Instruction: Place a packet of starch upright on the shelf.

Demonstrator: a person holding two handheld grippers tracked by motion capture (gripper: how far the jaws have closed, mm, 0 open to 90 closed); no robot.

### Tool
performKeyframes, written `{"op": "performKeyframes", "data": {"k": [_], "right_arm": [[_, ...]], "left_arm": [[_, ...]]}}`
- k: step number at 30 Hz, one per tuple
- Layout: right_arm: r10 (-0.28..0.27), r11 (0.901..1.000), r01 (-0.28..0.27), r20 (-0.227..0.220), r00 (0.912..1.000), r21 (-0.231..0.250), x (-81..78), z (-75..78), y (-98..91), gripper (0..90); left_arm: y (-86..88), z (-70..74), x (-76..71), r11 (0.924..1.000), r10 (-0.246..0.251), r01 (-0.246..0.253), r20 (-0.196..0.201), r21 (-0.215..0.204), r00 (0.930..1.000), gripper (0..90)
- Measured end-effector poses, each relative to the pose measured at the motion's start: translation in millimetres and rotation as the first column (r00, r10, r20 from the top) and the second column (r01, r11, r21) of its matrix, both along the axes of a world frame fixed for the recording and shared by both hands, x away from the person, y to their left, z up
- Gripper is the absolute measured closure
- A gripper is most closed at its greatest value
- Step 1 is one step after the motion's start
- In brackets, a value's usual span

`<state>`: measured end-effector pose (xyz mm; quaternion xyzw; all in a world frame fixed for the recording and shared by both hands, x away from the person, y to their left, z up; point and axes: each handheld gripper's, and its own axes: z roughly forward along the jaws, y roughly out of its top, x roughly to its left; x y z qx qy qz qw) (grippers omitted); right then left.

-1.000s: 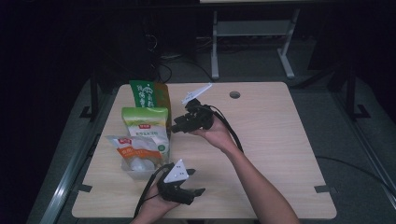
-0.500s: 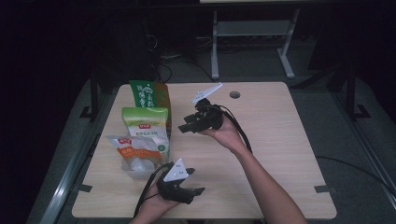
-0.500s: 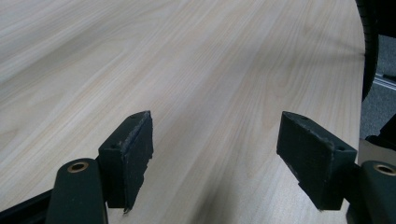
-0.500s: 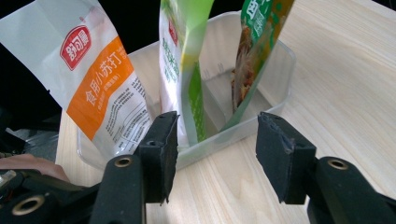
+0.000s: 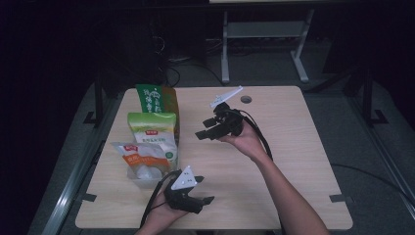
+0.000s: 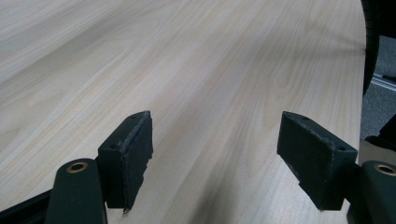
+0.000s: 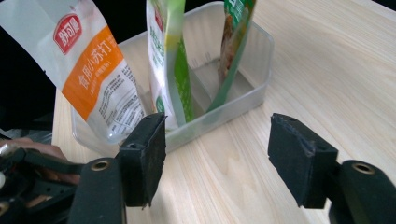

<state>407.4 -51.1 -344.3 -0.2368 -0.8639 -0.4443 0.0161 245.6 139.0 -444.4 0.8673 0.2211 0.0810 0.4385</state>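
Observation:
A clear plastic bin [image 5: 139, 180] stands at the table's left and holds three upright snack bags: a dark green one [image 5: 155, 99] at the back, a light green and white one [image 5: 151, 129] in the middle, and an orange and white one [image 5: 142, 157] in front. My right gripper [image 5: 201, 128] hovers to the right of the bags and points at them. Its jaws have just been opening and nothing is between them. The right gripper view shows the bin [image 7: 254, 88] and the orange bag [image 7: 93, 70] ahead of the open right gripper [image 7: 217, 154]. My left gripper [image 5: 204, 191] rests open near the front edge.
The wooden table [image 5: 293, 147] has a round cable hole [image 5: 246, 99] at the back. A cable trails from each gripper. The left gripper [image 6: 215, 149] looks over bare tabletop [image 6: 187, 56] toward the right edge. Dark floor and a white stand [image 5: 264, 34] lie beyond the table.
My right gripper has drawn back to the right, away from the bags, and its jaws have spread wider. The left gripper and the bags have stayed in place.

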Motion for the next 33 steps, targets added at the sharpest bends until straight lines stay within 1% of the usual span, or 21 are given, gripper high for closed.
{"op": "performKeyframes", "data": {"k": [3,5,6,8,10,11,15,16,19,20,22,26,27,33], "right_arm": [[-0.001,1.0000,0.001,-0.008,1.0000,-0.006,0.6,-0.4,-5.2,34.2],[-0.012,0.9999,0.012,-0.019,0.9997,-0.011,-0.2,-0.1,-8.4,33.1],[-0.016,0.9998,0.016,-0.019,0.9997,-0.015,-0.5,-0.2,-10.7,32.9],[-0.018,0.9998,0.018,-0.010,0.9998,-0.007,-1.4,-1.3,-15.2,32.8],[-0.027,0.9996,0.027,-0.014,0.9995,-0.007,-2.6,-2.6,-18.8,32.0],[-0.033,0.9994,0.033,-0.015,0.9993,-0.012,-3.4,-3.4,-20.8,31.5],[-0.046,0.9987,0.045,-0.022,0.9987,-0.022,-6.0,-6.7,-29.5,31.0],[-0.049,0.9985,0.049,-0.015,0.9987,-0.024,-6.9,-7.5,-32.4,31.0],[-0.062,0.9977,0.061,-0.022,0.9978,-0.028,-9.5,-8.4,-38.3,30.9],[-0.062,0.9976,0.061,-0.015,0.9980,-0.033,-9.7,-9.0,-41.1,30.9],[-0.073,0.9969,0.072,-0.022,0.9971,-0.031,-11.6,-9.4,-45.7,30.9],[-0.089,0.9956,0.088,-0.025,0.9958,-0.033,-14.5,-11.3,-55.6,30.6],[-0.090,0.9953,0.089,-0.023,0.9957,-0.040,-14.7,-11.7,-57.3,30.5],[-0.114,0.9928,0.113,-0.026,0.9931,-0.039,-19.1,-13.4,-70.1,30.4]], "left_arm": [[0.6,-0.1,0.7,1.0000,0.000,0.000,0.002,-0.001,1.0000,26.4],[0.8,-0.2,0.7,1.0000,-0.001,0.001,0.003,0.000,1.0000,26.4],[0.8,-0.1,0.5,1.0000,0.000,0.000,0.001,-0.001,1.0000,26.4],[0.9,0.0,0.5,1.0000,0.001,-0.001,0.001,-0.002,1.0000,26.3],[1.2,0.4,0.6,1.0000,0.001,-0.001,0.000,0.000,1.0000,26.3],[0.9,0.2,0.4,1.0000,0.005,-0.005,-0.001,-0.008,1.0000,26.3],[1.2,0.4,0.7,1.0000,0.004,-0.004,-0.002,-0.005,1.0000,26.2],[1.3,0.4,0.8,1.0000,0.002,-0.002,-0.002,-0.002,1.0000,26.2],[1.5,0.5,1.0,1.0000,0.001,-0.001,-0.002,0.001,1.0000,26.1],[1.6,0.7,1.0,1.0000,0.001,-0.001,-0.002,0.002,1.0000,26.0],[2.1,0.8,1.7,1.0000,-0.001,0.001,0.004,0.005,1.0000,26.0],[2.0,0.4,2.0,1.0000,0.001,-0.001,-0.003,0.002,1.0000,25.8],[1.9,0.2,2.0,1.0000,0.002,-0.002,-0.002,-0.001,1.0000,25.8],[2.1,0.0,2.4,1.0000,0.003,-0.003,0.000,-0.004,1.0000,25.7]]}}
